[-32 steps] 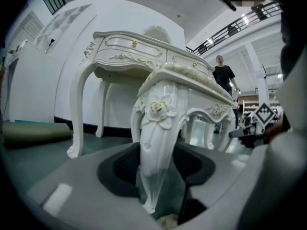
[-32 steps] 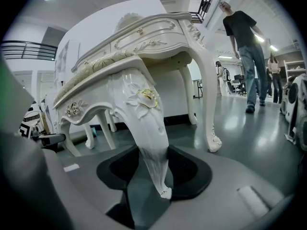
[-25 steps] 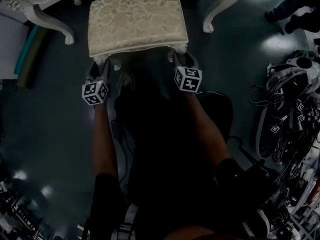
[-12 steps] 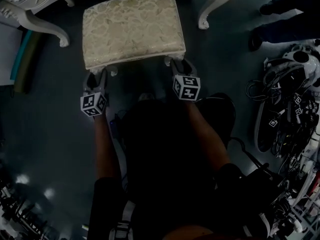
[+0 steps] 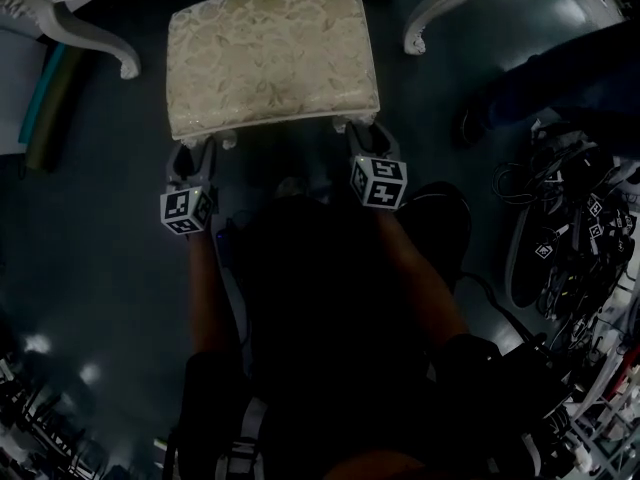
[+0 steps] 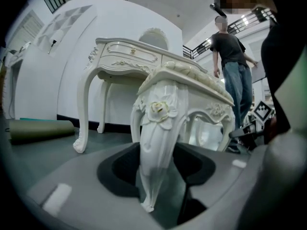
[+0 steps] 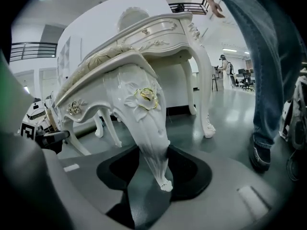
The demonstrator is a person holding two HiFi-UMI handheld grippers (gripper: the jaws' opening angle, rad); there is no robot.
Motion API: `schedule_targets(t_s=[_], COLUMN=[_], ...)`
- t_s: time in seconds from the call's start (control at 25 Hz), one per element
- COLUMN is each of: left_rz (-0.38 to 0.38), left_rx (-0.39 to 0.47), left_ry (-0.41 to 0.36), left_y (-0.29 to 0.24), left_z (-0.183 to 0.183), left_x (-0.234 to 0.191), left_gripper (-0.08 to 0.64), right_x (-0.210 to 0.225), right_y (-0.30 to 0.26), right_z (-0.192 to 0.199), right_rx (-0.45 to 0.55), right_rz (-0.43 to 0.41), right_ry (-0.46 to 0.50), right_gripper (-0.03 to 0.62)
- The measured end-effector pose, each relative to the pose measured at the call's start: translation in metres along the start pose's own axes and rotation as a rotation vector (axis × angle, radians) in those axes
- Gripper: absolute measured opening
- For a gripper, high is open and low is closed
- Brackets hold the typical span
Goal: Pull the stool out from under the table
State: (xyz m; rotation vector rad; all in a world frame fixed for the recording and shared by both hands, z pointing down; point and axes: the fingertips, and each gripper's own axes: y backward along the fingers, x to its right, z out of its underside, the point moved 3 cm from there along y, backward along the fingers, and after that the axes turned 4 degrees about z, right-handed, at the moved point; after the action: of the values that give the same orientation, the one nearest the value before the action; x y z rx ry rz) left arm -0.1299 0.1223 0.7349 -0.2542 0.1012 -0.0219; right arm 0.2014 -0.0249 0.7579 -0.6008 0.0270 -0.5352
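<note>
The stool [image 5: 270,58] stands at twelve o'clock from the person, seemingly already clear of the table [image 5: 95,46], whose curved legs flank it at eleven and one o'clock. It looks like rigid carved wood, moderately heavy. The glossy tapering legs are likely slippery and easy to chip, so a hold higher up, near the seat rail, seems safer. The left gripper [image 5: 195,154] pinches the near-left leg [image 6: 156,147], and the right gripper [image 5: 366,144] pinches the near-right leg [image 7: 149,133].
</note>
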Motion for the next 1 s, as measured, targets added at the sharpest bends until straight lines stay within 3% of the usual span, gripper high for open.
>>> schedule_targets(t_s=[1.0], left_rz=[0.012], left_rx=[-0.058], left_ry=[0.015], left_y=[0.0055], left_z=[-0.0033], left_x=[0.0007], left_gripper=[0.219], right_x=[-0.0014], right_y=[0.0072], right_z=[-0.0034], right_rx=[-0.062], right_rz=[0.008], right_ry=[-0.017], right_gripper=[0.190])
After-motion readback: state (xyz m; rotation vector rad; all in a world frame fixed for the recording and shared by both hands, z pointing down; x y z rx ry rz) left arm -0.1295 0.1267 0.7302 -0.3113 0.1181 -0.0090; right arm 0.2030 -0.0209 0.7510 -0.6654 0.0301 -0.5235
